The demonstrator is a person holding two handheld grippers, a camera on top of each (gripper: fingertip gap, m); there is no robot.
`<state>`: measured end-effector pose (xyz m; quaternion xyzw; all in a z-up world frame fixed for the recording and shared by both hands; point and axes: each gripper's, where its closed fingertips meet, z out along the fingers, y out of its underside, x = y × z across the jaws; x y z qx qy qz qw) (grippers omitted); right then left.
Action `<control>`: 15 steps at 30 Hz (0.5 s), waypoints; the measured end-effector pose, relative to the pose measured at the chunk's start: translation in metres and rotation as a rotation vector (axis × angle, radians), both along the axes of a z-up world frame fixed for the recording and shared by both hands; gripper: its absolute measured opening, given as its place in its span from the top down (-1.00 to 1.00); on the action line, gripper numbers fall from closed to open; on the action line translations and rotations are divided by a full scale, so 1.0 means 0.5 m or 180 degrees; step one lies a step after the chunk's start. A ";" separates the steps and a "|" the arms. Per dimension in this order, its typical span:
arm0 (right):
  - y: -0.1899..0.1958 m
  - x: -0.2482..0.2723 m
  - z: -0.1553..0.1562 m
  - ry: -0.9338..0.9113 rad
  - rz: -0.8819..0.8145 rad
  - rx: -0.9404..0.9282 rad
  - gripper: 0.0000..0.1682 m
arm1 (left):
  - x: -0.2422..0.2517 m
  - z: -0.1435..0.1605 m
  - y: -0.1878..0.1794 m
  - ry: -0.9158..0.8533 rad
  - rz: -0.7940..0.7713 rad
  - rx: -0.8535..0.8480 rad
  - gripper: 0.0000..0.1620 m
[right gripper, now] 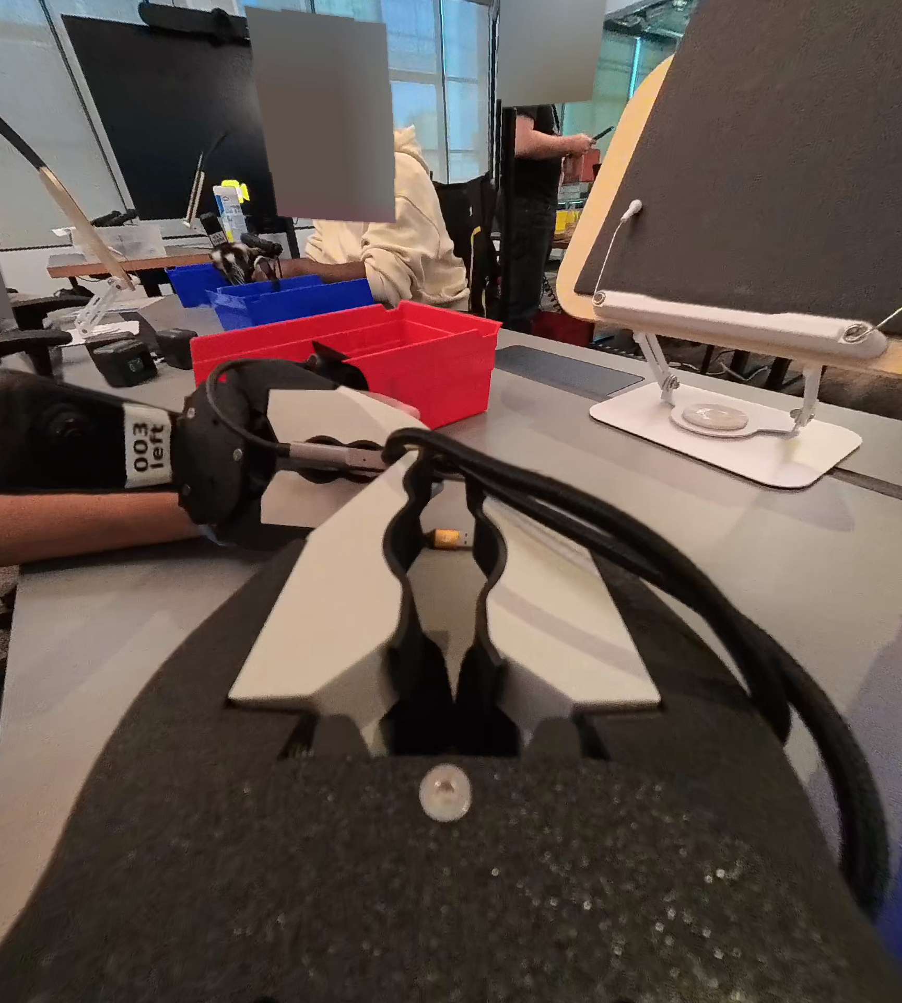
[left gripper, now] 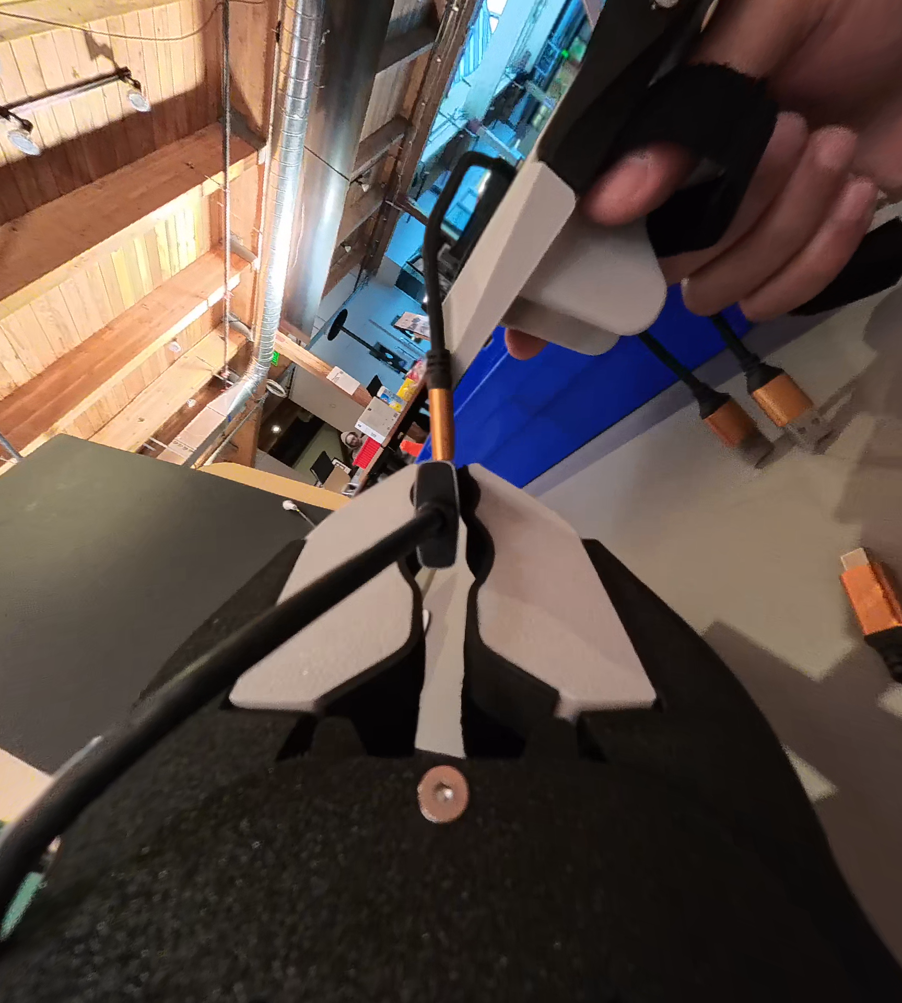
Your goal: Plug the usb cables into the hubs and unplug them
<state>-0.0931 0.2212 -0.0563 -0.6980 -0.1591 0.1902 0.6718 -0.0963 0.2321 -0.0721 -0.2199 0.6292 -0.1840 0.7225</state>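
My left gripper [left gripper: 446, 488] is shut on the black end of a cable [left gripper: 437, 521]. Its copper plug [left gripper: 440, 423] sticks out past the fingertips, and the cable runs off to the lower left. My right gripper [right gripper: 443, 467] is shut on a bundle of black cables [right gripper: 627, 543] that loops away to the right. Its grey fingers [left gripper: 557, 260] show in the left wrist view in a person's hand, with two copper plugs [left gripper: 752, 412] hanging below. The left gripper [right gripper: 362, 456] shows in the right wrist view close in front of the right fingertips. Another copper plug [left gripper: 872, 597] lies on the grey table [right gripper: 655, 570].
A red bin [right gripper: 383, 353] stands just behind the grippers, with blue bins [right gripper: 286, 304] farther back. A white stand [right gripper: 725, 429] holding a dark panel is at the right. People sit and stand at the back. A blue bin [left gripper: 573, 407] is near the right gripper. My left tips are roughly 12 cm from the copper plug [left gripper: 872, 597].
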 end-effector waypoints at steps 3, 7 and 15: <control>-0.002 -0.002 0.000 0.0005 0.0029 -0.0011 0.89 | -0.002 0.006 0.002 -0.0099 0.0041 -0.0001 0.88; -0.007 -0.019 -0.006 0.0051 0.0185 -0.0071 0.88 | 0.004 -0.004 0.016 -0.0030 0.0121 -0.0159 0.81; 0.001 -0.020 -0.022 -0.0077 0.0102 -0.0198 0.89 | 0.010 -0.027 0.021 0.0213 0.0152 -0.0234 0.88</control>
